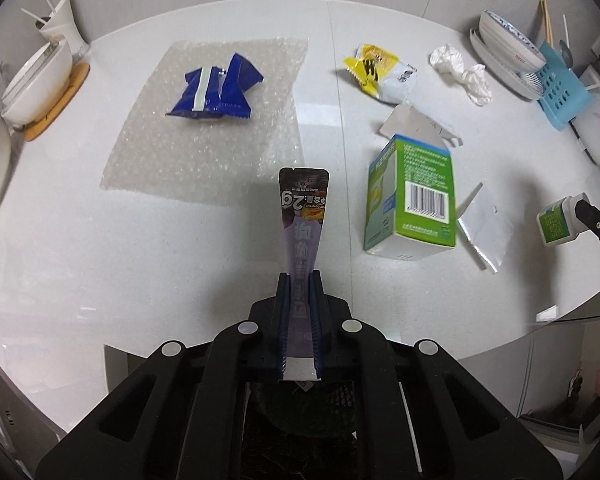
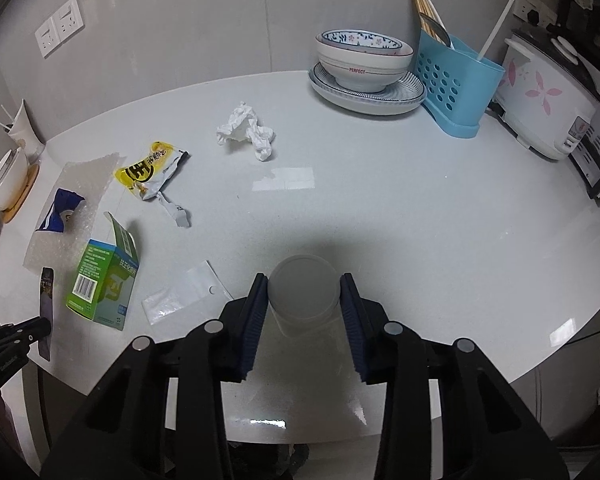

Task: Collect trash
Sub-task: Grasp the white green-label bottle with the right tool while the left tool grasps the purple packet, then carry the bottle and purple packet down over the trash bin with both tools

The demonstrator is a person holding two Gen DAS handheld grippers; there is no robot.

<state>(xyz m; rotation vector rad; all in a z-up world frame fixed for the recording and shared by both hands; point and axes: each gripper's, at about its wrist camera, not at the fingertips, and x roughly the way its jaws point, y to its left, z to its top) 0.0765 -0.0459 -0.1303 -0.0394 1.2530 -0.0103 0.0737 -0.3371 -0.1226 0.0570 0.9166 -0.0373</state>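
Observation:
My left gripper [image 1: 299, 280] is shut on a long purple sachet [image 1: 302, 204], which stands up between the pads above the white counter [image 1: 140, 240]. The right wrist view shows that sachet [image 2: 47, 292] at the far left. My right gripper [image 2: 303, 280] is shut on a white bottle [image 2: 303, 300] with a round cap; its green label [image 1: 554, 222] shows in the left wrist view. On the counter lie a blue wrapper [image 1: 216, 90] on bubble wrap [image 1: 204, 140], a yellow wrapper [image 1: 376, 70], a crumpled tissue [image 1: 462, 72], an opened green box [image 1: 412, 200] and a clear plastic bag [image 1: 482, 228].
A bowl on a plate [image 2: 364, 64], a blue utensil caddy [image 2: 456, 80] and a rice cooker [image 2: 548, 96] stand at the back right. More bowls on a coaster [image 1: 40, 80] sit at the far left. The counter's curved front edge [image 2: 540, 364] runs close below both grippers.

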